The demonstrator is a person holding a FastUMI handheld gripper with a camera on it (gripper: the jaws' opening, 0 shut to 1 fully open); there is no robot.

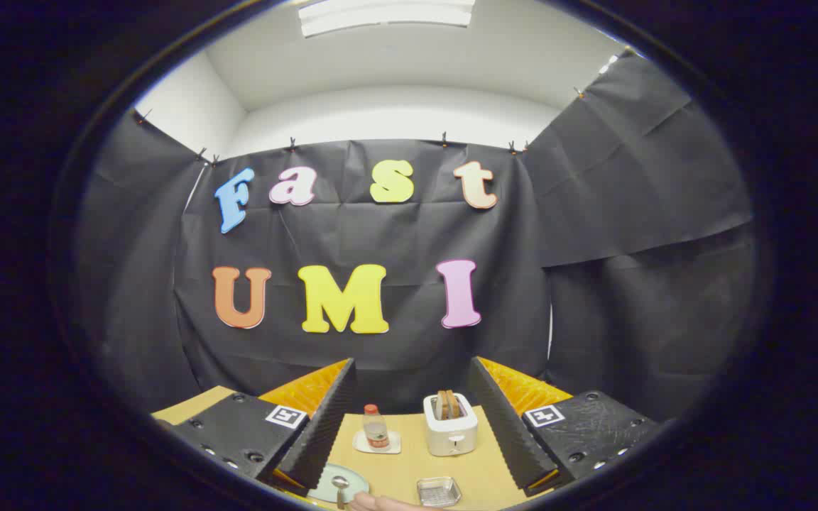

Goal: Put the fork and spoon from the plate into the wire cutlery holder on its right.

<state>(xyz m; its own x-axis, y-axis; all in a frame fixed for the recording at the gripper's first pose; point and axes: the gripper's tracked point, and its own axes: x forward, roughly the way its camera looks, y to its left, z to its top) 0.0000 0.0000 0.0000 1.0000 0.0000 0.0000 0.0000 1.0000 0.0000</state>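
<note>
My gripper (412, 376) stands open high above the table, its two black ribbed fingers (324, 426) spread wide with nothing held. Far below, between the fingers, a pale green plate (327, 490) lies on the tan table (402, 468) with a spoon (340, 487) on it. The fork is not distinguishable from this height. To the right of the plate sits the small square wire cutlery holder (439, 491). A pale rounded shape (380, 504) lies between plate and holder; I cannot tell what it is.
Beyond the plate stands a small bottle with a red cap (375, 428) on a white coaster. A white toaster (450, 429) with bread slices in it stands to the bottle's right, behind the holder. Black cloth walls close in the booth.
</note>
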